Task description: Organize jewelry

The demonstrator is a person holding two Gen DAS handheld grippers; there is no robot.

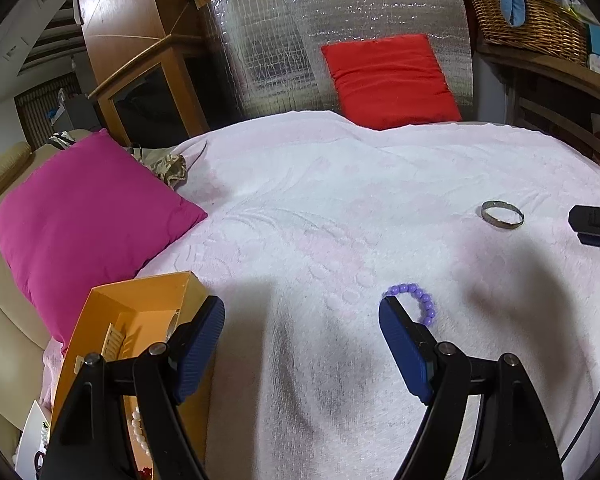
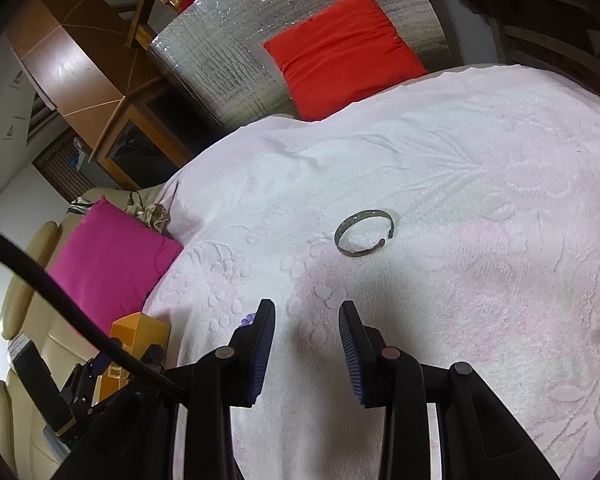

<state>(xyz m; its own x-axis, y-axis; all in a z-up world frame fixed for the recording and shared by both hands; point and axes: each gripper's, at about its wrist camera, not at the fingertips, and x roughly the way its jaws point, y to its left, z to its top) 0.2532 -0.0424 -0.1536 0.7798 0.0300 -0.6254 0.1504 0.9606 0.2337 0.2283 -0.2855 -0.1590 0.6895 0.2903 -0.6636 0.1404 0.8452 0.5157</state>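
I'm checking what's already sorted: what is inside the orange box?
Inside the orange box lie a ridged tan piece and white pearl beads. The left gripper covers the rest of the inside.

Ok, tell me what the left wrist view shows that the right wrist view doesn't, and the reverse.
Only the left wrist view: the inside of the orange box with white pearls, most of the purple bead bracelet, and a wicker basket.

Only the right wrist view: the gap in the metal bangle, showing it is an open cuff, and the empty right gripper.

Both: bangle, bracelet beads, box, pink cushion, red cushion, and the white blanket.
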